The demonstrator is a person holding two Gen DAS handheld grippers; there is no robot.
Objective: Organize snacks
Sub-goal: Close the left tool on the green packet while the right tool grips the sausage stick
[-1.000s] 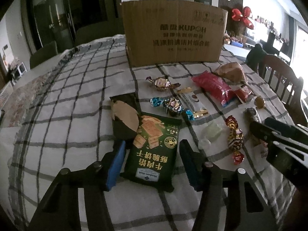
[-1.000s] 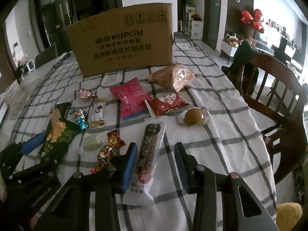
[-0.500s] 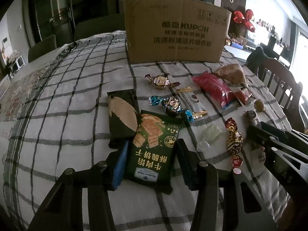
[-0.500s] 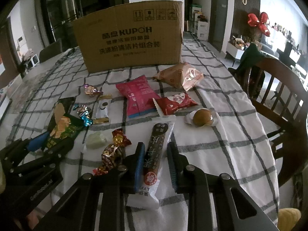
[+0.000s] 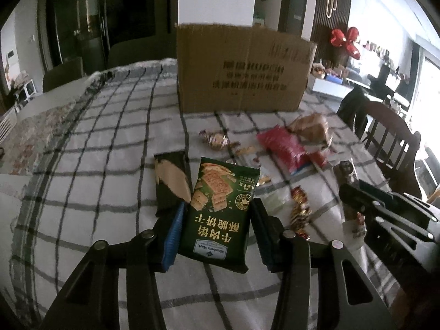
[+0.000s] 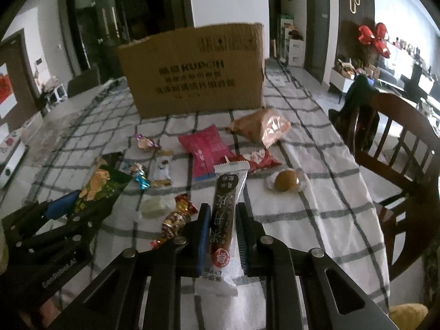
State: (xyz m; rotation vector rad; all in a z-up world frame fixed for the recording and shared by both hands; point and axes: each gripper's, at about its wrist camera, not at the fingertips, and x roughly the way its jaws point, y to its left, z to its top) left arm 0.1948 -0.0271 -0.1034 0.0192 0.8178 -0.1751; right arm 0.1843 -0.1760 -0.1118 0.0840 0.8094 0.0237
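My left gripper (image 5: 217, 214) is shut on a green cracker packet (image 5: 220, 214) and holds it lifted and tilted above the checked tablecloth; the packet also shows in the right wrist view (image 6: 101, 187). My right gripper (image 6: 221, 220) is shut on a long dark snack bar with white ends (image 6: 225, 211), raised off the cloth. A large cardboard box (image 6: 192, 71) stands at the far side of the table, also in the left wrist view (image 5: 242, 74).
Loose snacks lie on the cloth: a pink packet (image 6: 206, 151), a tan bag (image 6: 258, 129), a red packet (image 6: 258, 159), a wrapped brown egg (image 6: 286, 181), several foil candies (image 6: 176, 214), a dark flat packet (image 5: 170, 181). A wooden chair (image 6: 398, 148) stands right.
Both grippers closed on their packets and lifted them off the table. The views rose and tilted toward the box.
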